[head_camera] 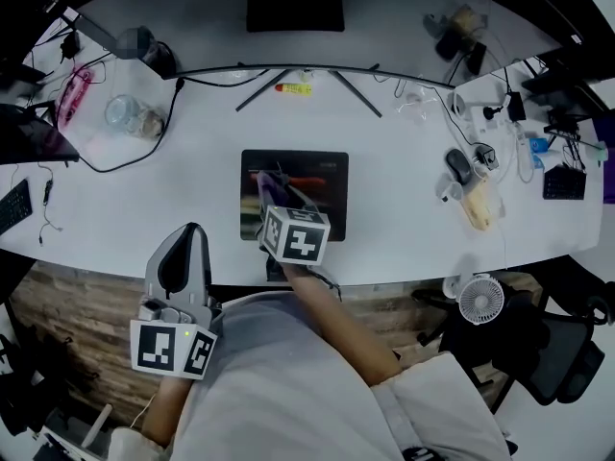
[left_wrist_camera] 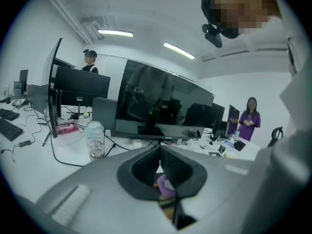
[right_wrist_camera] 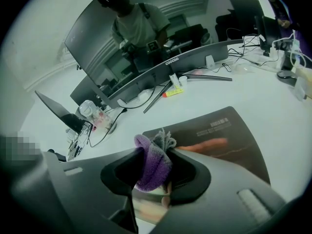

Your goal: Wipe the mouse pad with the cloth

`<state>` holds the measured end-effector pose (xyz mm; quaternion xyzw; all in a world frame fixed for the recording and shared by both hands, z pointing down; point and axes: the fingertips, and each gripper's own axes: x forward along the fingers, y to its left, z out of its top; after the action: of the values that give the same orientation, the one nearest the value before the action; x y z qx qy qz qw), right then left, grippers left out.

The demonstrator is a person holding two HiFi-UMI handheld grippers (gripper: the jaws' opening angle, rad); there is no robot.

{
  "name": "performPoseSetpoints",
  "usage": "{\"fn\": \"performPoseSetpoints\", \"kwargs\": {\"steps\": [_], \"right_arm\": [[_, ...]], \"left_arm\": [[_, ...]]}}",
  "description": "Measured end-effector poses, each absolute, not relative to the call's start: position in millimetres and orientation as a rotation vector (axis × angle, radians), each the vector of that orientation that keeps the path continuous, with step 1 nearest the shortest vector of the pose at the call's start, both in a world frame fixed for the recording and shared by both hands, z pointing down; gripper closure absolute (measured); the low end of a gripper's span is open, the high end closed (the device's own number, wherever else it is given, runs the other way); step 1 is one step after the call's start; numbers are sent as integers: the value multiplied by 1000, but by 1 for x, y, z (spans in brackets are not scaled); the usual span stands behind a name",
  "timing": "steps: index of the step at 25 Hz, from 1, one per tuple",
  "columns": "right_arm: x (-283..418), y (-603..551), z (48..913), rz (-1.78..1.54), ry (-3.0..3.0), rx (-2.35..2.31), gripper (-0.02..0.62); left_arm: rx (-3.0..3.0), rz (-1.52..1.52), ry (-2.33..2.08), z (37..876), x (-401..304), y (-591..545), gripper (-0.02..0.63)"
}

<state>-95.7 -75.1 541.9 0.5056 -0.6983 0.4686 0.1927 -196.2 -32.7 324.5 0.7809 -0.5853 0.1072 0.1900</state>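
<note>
At the left of the white worktop (head_camera: 192, 176) a clear jar (head_camera: 130, 115) stands beside a black cable. Nearer the person, the left hand-held gripper (head_camera: 187, 248) is held off the worktop's front edge, well apart from the mouse pad. In the left gripper view its jaws (left_wrist_camera: 160, 152) meet at the tips with nothing gripped there, and they point towards a curved monitor (left_wrist_camera: 161, 106).

The dark mouse pad (head_camera: 293, 192) lies flat at the middle of the worktop, close to the front edge. The right hand-held gripper (head_camera: 288, 227) is over the pad's near edge, its jaws clamped on a bunched purple cloth (right_wrist_camera: 152, 165) that sticks out past the tips above the pad (right_wrist_camera: 229, 135). Whether the cloth touches the pad cannot be told.

Farther right lie a mouse (head_camera: 458, 166) and tangled cables, and a small white fan (head_camera: 480, 299) sits past the edge.
</note>
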Motion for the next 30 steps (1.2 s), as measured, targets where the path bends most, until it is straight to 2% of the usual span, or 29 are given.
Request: {"fn": "performPoseSetpoints", "kwargs": {"steps": [30], "right_arm": [[-26,-72,545,1349,-1942,1441,446]], "left_arm": [[2165,283,-1609,333,-163,-22,606]]}}
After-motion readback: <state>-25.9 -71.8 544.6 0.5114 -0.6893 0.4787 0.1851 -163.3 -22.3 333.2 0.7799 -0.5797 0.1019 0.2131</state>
